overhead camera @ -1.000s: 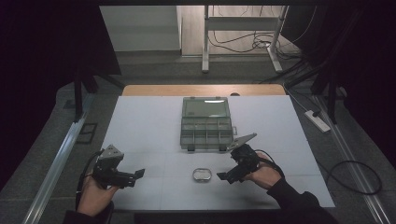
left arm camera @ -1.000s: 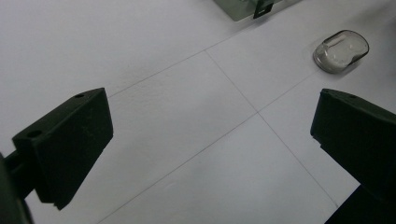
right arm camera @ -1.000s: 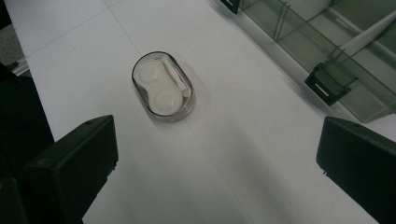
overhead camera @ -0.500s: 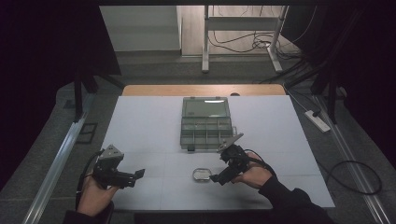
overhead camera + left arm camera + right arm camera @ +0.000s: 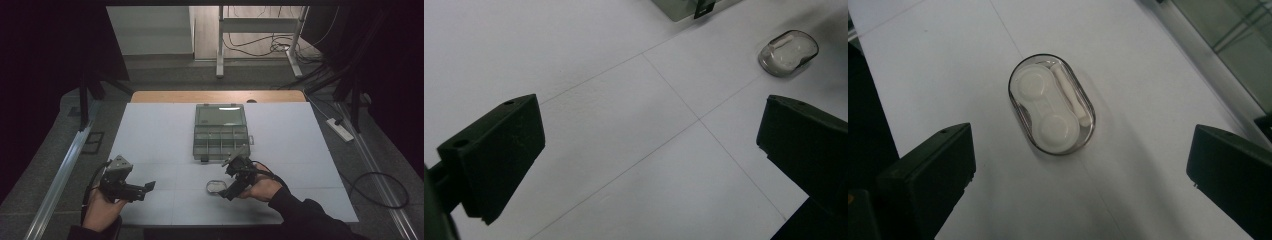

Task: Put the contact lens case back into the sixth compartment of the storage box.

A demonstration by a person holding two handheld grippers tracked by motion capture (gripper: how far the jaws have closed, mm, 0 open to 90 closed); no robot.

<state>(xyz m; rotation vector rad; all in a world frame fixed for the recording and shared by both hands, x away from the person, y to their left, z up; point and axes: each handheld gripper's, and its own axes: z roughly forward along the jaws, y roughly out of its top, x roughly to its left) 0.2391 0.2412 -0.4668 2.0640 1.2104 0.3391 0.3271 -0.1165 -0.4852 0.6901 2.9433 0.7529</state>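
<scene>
At the near left of the white table (image 5: 150,130), the left gripper (image 5: 142,189) is held just above the surface with its jaws spread wide and nothing between them. To the right, at the near middle, the right gripper (image 5: 227,192) is held with its jaws wide apart, just beside a small clear oval case (image 5: 1051,103). The case lies flat on the table, in line with the gap between the jaws and touched by neither. Inside it, a white two-cup lens holder and a thin white stick are seen. Nothing stands between the jaws and the case. Farther off, near the table's middle, a grey compartment box (image 5: 220,131) is seen with its lid raised; its compartments cannot be made out.
</scene>
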